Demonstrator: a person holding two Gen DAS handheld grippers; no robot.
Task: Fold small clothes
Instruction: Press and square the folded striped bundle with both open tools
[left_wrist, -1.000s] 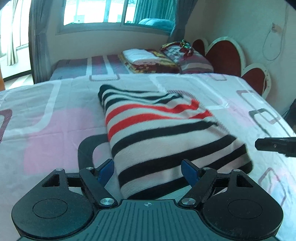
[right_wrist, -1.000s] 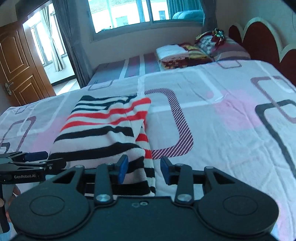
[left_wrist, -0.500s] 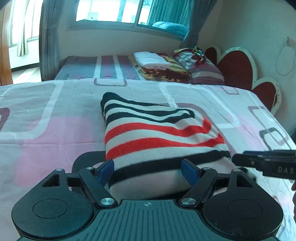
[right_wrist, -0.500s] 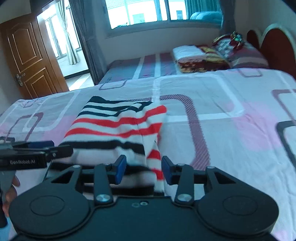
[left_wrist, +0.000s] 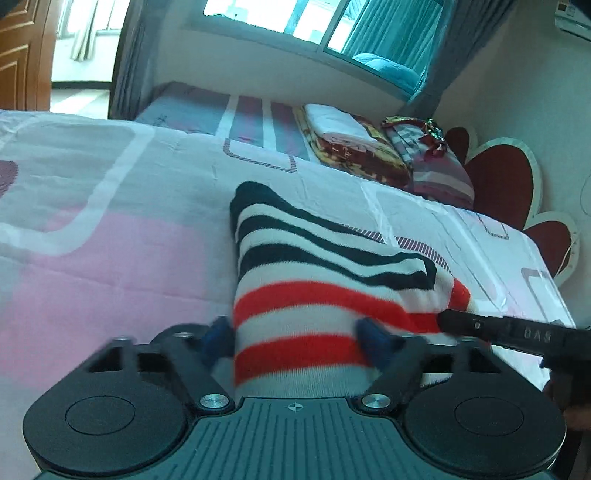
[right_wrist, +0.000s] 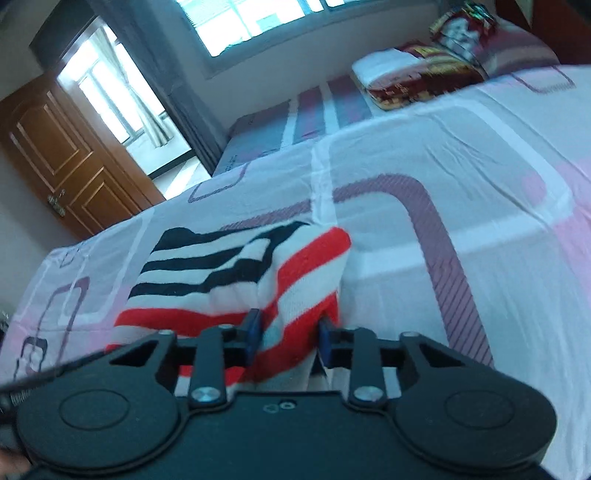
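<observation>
On the bed (left_wrist: 110, 258), left view: sweater (left_wrist: 314, 295) at 6 o'clock between the left gripper (left_wrist: 295, 332)'s closing, blurred jaws, probably not yet clamped. Right view: right gripper (right_wrist: 288, 332) has just pinched its red-striped edge. Both have advanced; next fold looks imminent.

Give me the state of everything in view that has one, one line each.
Striped sweater: partly folded, lying on the bed, near end between both sets of jaws.
Left gripper: jaws have just been closing around the sweater's near edge; contact blurred, unclear.
Right gripper: jaws have just been closing, sweater's red-striped corner between them, pads pressing it.
Wooden door: open.
Bed sheet: spread, lightly creased.
Stacked bedding: folded, piled at the far bed.
</observation>
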